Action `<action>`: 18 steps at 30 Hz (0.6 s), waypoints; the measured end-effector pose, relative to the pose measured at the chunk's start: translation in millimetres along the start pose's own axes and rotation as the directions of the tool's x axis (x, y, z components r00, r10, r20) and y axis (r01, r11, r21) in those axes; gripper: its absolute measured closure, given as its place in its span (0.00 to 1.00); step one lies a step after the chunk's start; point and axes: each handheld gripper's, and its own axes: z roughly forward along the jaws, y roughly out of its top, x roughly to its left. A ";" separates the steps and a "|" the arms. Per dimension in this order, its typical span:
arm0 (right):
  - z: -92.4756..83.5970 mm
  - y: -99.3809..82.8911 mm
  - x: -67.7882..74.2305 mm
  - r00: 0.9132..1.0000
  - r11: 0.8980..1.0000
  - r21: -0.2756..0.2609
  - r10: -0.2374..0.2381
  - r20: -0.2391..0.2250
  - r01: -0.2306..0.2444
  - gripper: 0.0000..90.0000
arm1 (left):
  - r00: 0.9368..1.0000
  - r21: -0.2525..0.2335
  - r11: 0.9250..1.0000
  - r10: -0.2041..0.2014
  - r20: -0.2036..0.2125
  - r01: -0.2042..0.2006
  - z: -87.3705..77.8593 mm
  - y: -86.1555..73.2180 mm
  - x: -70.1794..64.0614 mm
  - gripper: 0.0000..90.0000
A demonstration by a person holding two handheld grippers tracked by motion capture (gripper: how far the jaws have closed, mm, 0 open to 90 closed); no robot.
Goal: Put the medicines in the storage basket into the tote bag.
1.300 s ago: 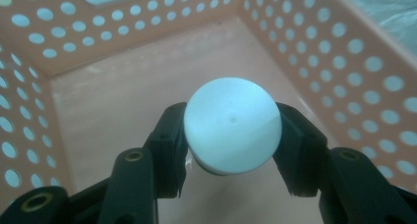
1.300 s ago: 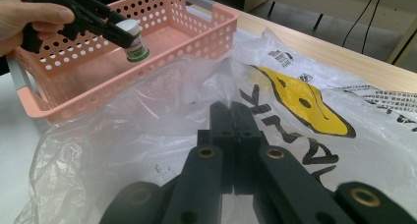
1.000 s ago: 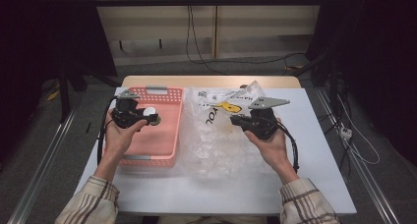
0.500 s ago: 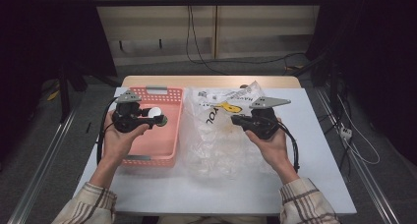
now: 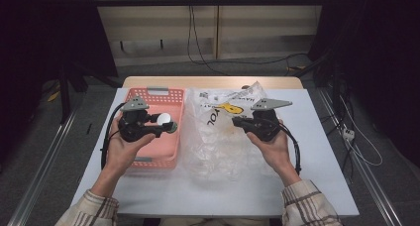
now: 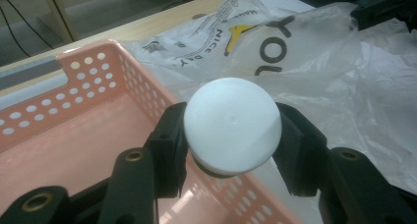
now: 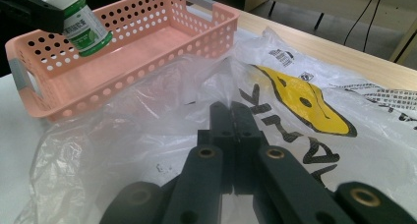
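Between the left gripper's (image 6: 231,135) fingers (image 6: 167,140) sits a small bottle (image 6: 232,125) with a white cap and a green label, clamped at the neck just below the cap, one finger on either side. From the high view, the left gripper (image 5: 166,128) carries this bottle (image 5: 166,121) over the inner part of the pink basket (image 5: 148,151), near the wall that faces the plastic bag (image 5: 223,137). A second ago the bottle hung closer to the basket's middle; since then it has drifted toward the bag side and risen a little, the grip unchanged. I judge that the bottle is being lifted out of the basket and headed for the bag, so the transfer is under way but not finished.

Beyond the right gripper's (image 7: 231,117) fingers (image 7: 222,117), which are pressed fully together with a fold of clear film caught between their tips, the bag (image 7: 275,111) spreads flat on the table (image 5: 317,166). That hand (image 5: 271,146) has kept its place, pinning the bag. The mouth does not look opened up yet, so the bottle (image 7: 81,22) may need it lifted before it can go in.
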 end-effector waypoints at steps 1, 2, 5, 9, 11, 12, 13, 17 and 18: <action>0.0 0.0 -0.1 1.000 1.000 0.000 0.000 -0.001 0.000 1.00 | 1.000 -0.007 1.000 0.007 0.003 -0.007 -0.4 0.6 -1.9 0.57; 0.0 -0.1 -0.4 1.000 1.000 0.000 0.000 -0.001 0.000 1.00 | 1.000 -0.002 1.000 0.016 0.006 -0.016 -1.2 1.3 -2.6 0.57; 0.3 -0.1 -0.7 1.000 1.000 0.000 -0.001 -0.002 0.001 1.00 | 0.999 -0.020 1.000 0.022 0.028 -0.022 -3.0 2.6 -7.9 0.57; 0.6 0.0 -0.1 1.000 1.000 0.002 -0.009 -0.006 0.009 1.00 | 0.998 -0.034 0.999 0.037 0.049 -0.036 -5.8 5.7 -16.7 0.57; 0.8 -0.1 0.1 1.000 1.000 0.003 -0.009 -0.007 0.009 1.00 | 0.998 -0.038 0.998 0.044 0.055 -0.042 -6.5 7.2 -20.8 0.57; 1.0 -0.2 0.1 1.000 1.000 0.004 -0.011 -0.007 0.011 1.00 | 0.997 -0.044 0.998 0.053 0.061 -0.051 -6.8 8.1 -22.6 0.57; 1.2 -0.1 0.0 1.000 1.000 0.005 -0.012 -0.007 0.012 1.00 | 0.996 -0.047 0.998 0.056 0.069 -0.052 -7.3 9.1 -25.4 0.57; 1.5 0.1 -0.3 1.000 1.000 0.005 -0.011 -0.006 0.011 1.00 | 0.993 -0.056 0.995 0.085 0.087 -0.080 -8.8 12.1 -36.4 0.57; 1.8 0.0 -0.1 1.000 1.000 0.006 -0.012 -0.006 0.012 1.00 | 0.992 -0.064 0.995 0.082 0.099 -0.076 -8.4 12.5 -38.6 0.57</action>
